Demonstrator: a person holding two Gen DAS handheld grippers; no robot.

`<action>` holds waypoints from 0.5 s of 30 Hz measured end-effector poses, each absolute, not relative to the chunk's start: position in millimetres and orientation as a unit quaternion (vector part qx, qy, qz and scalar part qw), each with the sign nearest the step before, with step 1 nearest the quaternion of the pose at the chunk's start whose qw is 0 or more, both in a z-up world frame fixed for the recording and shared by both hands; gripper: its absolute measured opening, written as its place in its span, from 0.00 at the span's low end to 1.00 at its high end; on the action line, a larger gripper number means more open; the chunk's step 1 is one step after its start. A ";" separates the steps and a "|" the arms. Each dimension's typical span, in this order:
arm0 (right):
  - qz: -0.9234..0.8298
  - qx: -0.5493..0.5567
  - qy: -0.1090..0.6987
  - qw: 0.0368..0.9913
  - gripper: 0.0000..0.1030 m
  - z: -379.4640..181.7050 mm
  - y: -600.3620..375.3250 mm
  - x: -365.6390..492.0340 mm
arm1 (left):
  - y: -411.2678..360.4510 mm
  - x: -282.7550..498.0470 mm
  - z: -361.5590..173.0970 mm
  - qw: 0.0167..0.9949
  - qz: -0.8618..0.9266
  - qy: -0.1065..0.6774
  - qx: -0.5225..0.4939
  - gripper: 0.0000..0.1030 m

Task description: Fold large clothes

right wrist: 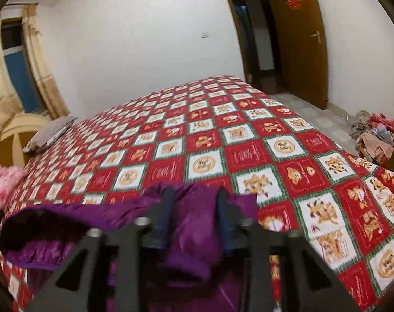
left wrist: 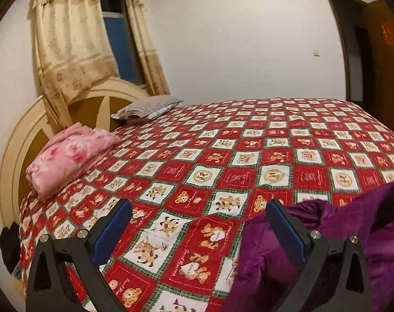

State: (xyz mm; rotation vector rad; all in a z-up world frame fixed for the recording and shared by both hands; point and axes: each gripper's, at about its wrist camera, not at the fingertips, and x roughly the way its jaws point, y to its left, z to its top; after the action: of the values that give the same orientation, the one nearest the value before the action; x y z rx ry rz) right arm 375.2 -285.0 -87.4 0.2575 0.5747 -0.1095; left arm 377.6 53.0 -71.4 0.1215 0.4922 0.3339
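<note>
Two sets open: left fingers (left wrist: 113, 231) empty beside purple jacket (left wrist: 353, 234), right fingers (right wrist: 167, 208) straddling it.

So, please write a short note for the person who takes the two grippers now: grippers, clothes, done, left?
Left gripper: open, empty, above the red checked bear-print bedspread.
Right gripper: partly open; shiny purple padded jacket lies between its fingers, grip unclear.
Jacket: bunched at the near bed edge, not yet folded.
Folded pink floral cloth sits by the headboard.
Left: spread and fold the jacket.
</note>
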 end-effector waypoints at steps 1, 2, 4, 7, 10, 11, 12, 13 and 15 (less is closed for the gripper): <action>-0.062 0.126 0.271 0.952 0.56 -82.4 -284.3 376.3 | 52.5 378.1 -68.9 0.954 0.177 0.237 0.056 0.99; -0.065 0.127 0.261 0.955 0.60 -77.8 -282.5 376.1 | 51.1 377.0 -66.7 0.954 0.187 0.230 0.053 0.99; -0.060 0.116 0.249 0.960 0.61 -69.6 -271.5 376.0 | 47.6 375.3 -60.9 0.955 0.202 0.212 0.047 0.99; -0.029 0.086 0.247 0.965 0.61 -68.4 -243.0 377.5 | 35.3 376.5 -57.4 0.961 0.188 0.197 0.038 0.99; 0.018 0.055 0.285 0.957 0.61 -84.4 -206.2 396.6 | 5.2 394.4 -70.2 0.961 0.146 0.226 0.063 0.99; 0.027 0.050 0.300 0.952 0.59 -90.8 -196.1 404.3 | -5.2 403.0 -77.5 0.958 0.142 0.236 0.075 0.99; 0.030 0.043 0.321 0.946 0.55 -99.9 -183.4 415.1 | -14.8 411.0 -86.0 0.956 0.140 0.245 0.085 0.99; 0.032 0.041 0.336 0.940 0.52 -107.6 -176.5 422.5 | -22.7 418.4 -94.9 0.953 0.135 0.254 0.092 0.99; 0.030 0.045 0.362 0.931 0.47 -124.1 -166.9 434.2 | -36.0 430.9 -114.9 0.948 0.137 0.264 0.114 0.99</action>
State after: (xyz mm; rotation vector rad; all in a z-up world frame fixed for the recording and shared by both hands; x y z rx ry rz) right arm 434.2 -166.9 -124.1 0.0930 0.7403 0.0617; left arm 430.9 -36.0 -114.9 0.2318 0.5383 0.2784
